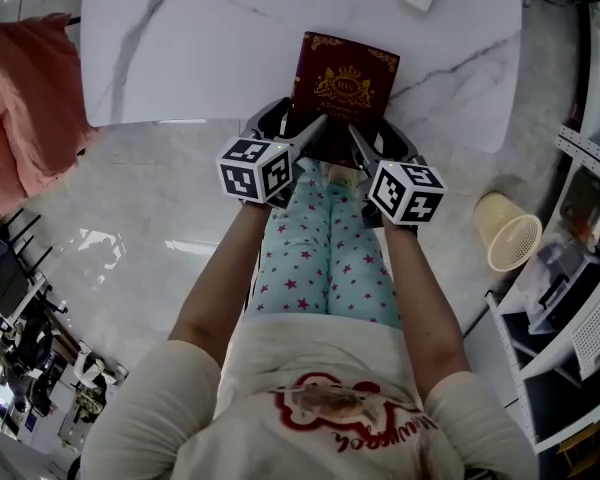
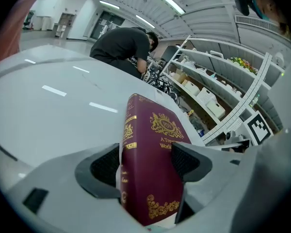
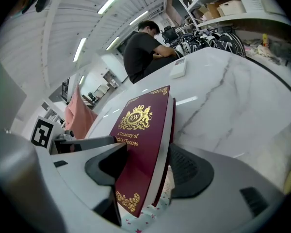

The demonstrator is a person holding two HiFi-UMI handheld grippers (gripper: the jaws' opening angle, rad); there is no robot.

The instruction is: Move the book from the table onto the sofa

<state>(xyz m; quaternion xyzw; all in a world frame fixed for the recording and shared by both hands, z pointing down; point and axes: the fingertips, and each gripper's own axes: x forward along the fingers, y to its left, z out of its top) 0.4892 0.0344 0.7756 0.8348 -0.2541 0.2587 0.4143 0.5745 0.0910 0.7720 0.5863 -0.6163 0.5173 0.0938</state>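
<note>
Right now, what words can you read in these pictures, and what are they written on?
"RW": gold crest on the book cover.
"A Treasury of": book cover, under the crest.
"ld's Classics": next line, start hidden; the left gripper view shows "Worl".
Lettering on the spine: too blurred to read.
Print on the shirt: unreadable.

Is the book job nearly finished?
Not yet. Done: the left tongs and right tongs are both clamped on the book. In hand: its near end hangs past the table edge, over the person's legs. Left: carrying it to the sofa, which no view shows.
</note>
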